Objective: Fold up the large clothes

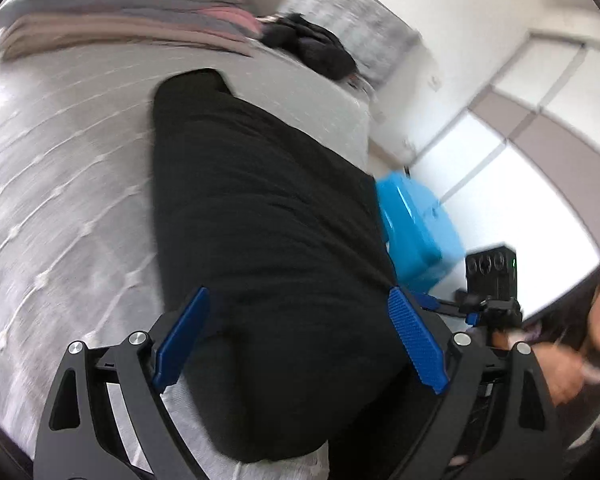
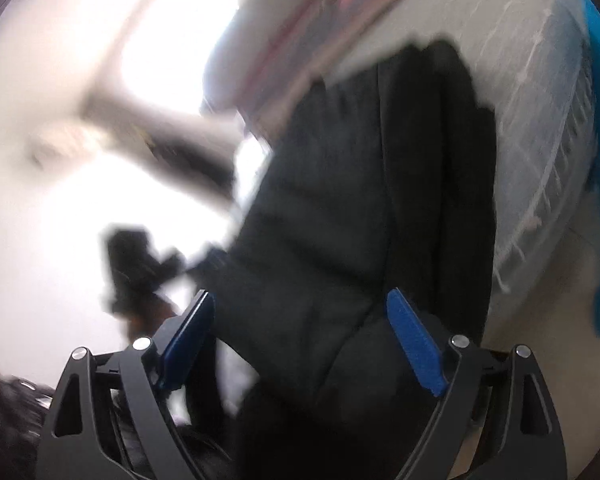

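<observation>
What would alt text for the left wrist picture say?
A long black garment lies folded lengthwise on a grey quilted bed, seen between the open blue fingers of the left gripper. Folded pink and grey clothes are stacked beyond; a blue box sits beside the bed.

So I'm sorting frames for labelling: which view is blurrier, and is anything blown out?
Right wrist view: heavy motion smear, the window blown out to white, the black garment soft-edged. Left wrist view: milder blur, the garment and quilted bed cover still readable, the folded stack streaked. Both views: fisheye bending at the rims; only each hand-held gripper's blue fingers look crisp.
</observation>
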`<state>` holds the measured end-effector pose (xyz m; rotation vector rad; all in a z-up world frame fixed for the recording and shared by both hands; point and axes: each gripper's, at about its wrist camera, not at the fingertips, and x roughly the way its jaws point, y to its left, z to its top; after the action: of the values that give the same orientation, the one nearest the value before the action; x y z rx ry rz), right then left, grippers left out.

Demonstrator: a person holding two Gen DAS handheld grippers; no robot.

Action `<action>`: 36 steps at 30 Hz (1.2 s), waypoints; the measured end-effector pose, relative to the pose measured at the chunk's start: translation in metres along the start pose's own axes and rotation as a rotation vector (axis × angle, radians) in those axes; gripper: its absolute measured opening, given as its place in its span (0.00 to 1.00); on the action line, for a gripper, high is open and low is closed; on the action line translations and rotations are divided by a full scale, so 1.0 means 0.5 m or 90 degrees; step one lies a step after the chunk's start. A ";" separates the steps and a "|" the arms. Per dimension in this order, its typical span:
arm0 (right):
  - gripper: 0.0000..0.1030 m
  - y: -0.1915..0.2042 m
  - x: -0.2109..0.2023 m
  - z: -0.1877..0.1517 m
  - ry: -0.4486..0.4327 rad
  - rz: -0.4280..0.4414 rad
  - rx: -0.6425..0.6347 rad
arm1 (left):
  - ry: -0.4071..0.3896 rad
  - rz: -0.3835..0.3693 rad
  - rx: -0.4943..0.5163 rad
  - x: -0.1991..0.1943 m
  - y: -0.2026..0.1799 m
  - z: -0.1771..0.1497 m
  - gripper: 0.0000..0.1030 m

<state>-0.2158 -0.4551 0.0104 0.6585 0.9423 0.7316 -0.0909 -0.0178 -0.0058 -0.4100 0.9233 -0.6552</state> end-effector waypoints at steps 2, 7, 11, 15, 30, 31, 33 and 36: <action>0.90 -0.026 -0.043 0.004 -0.033 -0.052 0.032 | 0.009 0.002 -0.064 -0.006 0.058 0.007 0.86; 0.90 -0.111 0.003 0.036 0.014 -0.137 0.101 | 0.063 -0.071 -0.235 0.051 0.183 -0.005 0.86; 0.90 -0.173 0.046 0.045 0.055 -0.084 0.163 | 0.107 -0.136 -0.270 0.128 0.199 -0.020 0.86; 0.93 -0.216 0.065 0.039 0.067 -0.036 0.202 | 0.123 -0.159 -0.283 0.188 0.206 -0.012 0.93; 0.94 -0.013 0.201 0.076 0.183 -0.091 0.062 | -0.012 -0.018 -0.078 0.074 0.124 0.146 0.53; 0.94 0.003 0.222 0.086 0.196 -0.097 0.047 | -0.020 -0.009 -0.080 0.059 0.135 0.151 0.53; 0.94 0.027 0.271 0.099 0.239 -0.120 0.015 | -0.031 0.013 -0.102 0.022 0.184 0.141 0.54; 0.94 0.025 0.319 0.114 0.283 -0.173 0.002 | 0.044 0.001 -0.193 0.016 0.297 0.093 0.58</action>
<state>-0.1065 -0.3321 -0.0305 0.3626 1.4106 0.6433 0.0019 0.0882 -0.0721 -0.6587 1.0936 -0.5305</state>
